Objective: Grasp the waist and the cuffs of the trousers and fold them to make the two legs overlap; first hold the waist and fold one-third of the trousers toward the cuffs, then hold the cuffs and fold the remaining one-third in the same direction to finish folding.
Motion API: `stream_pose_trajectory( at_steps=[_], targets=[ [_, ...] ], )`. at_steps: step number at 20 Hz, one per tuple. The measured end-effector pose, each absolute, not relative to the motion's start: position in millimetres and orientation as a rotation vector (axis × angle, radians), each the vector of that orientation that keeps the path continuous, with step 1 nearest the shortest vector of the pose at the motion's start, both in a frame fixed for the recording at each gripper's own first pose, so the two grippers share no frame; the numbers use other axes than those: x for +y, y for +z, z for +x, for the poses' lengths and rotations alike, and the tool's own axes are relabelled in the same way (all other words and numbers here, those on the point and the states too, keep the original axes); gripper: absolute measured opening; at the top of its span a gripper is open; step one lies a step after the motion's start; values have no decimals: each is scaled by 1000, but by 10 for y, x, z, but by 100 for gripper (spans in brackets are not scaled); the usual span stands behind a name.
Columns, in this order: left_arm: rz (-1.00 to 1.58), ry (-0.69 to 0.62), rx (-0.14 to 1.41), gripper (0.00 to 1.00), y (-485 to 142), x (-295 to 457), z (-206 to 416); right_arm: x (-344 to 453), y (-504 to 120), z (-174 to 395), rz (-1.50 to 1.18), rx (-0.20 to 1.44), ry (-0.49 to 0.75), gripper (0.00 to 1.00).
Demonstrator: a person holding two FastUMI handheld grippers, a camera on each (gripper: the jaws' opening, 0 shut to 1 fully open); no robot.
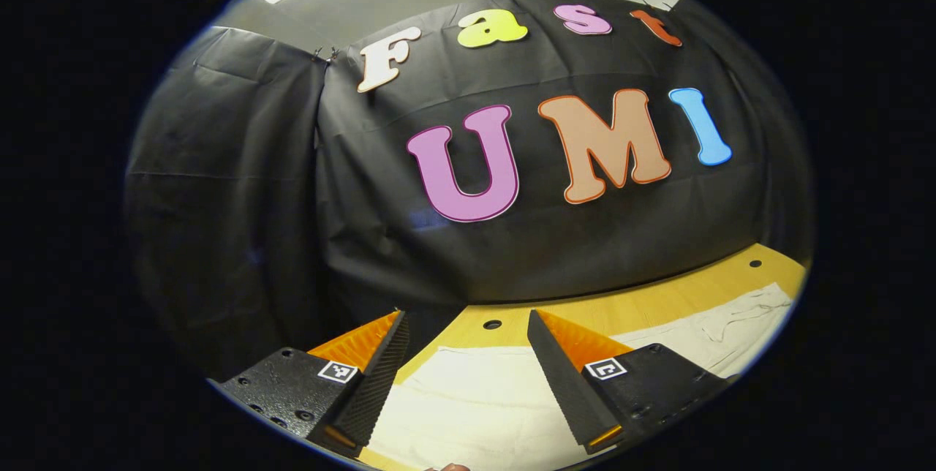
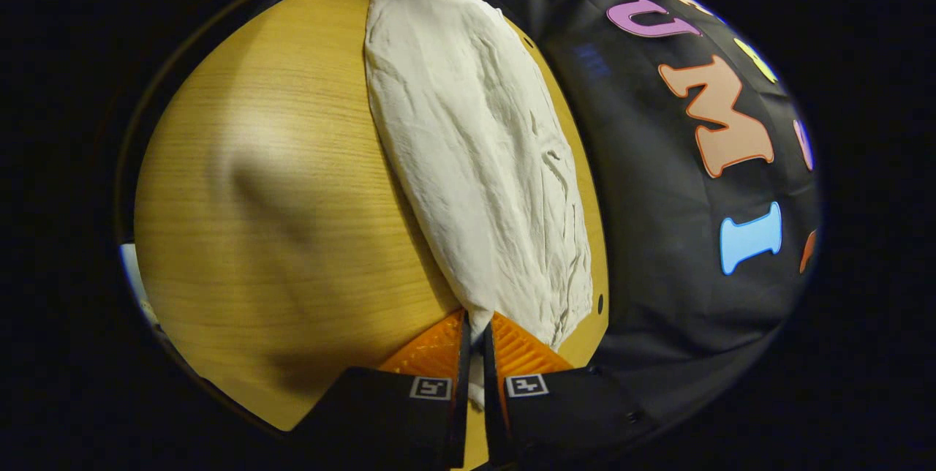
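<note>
White trousers (image 2: 475, 164) lie stretched out on the wooden table (image 2: 292, 200), running away from my right gripper (image 2: 477, 326) along the table's far edge. That gripper's fingers are shut on the near end of the cloth, and a strip of it shows between the two pads. In the left gripper view the trousers (image 1: 475, 398) lie flat under and beyond my left gripper (image 1: 468, 321), which stands open above the cloth with nothing between its fingers. Which end of the trousers each gripper is at cannot be told.
The black booth wall (image 1: 512, 237) rises right behind the table's far edge. Small round holes (image 1: 492, 325) dot the tabletop (image 1: 658, 303) near that edge. A wide bare stretch of wood lies to the left of the trousers in the right gripper view.
</note>
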State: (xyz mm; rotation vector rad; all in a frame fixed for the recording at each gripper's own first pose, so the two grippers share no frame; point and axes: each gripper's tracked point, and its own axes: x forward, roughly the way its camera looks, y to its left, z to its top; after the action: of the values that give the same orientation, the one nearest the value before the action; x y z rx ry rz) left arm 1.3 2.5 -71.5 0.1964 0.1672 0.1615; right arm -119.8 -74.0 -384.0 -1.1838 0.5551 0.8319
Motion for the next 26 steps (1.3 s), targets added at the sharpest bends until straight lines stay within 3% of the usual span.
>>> stream_pose_trajectory(
  at_steps=[1,10,16,17,23,24,26],
  targets=[
    [218,158,173,96,-734,37,3,-785,-3826,-1198,-1161,571,822,5],
    [557,86,286,96,-1147,672,-390,-759,-3848,-1189,-1152,603,804,8],
    [739,-61,433,96,-1747,948,-802,-757,-3852,-1192,-1188,617,779,4],
    [784,-84,455,96,-1851,997,-854,-759,-3845,-1188,-1189,620,772,7],
    [994,-229,605,96,-2483,1285,-1082,-755,-3855,-1189,-1208,622,745,7],
    [1012,-256,622,97,-2581,1297,-1146,-752,-3859,-1181,-1212,621,740,4],
    [1052,-307,660,96,-2712,1342,-1290,-752,-3854,-1188,-1215,622,729,7]
  ],
)
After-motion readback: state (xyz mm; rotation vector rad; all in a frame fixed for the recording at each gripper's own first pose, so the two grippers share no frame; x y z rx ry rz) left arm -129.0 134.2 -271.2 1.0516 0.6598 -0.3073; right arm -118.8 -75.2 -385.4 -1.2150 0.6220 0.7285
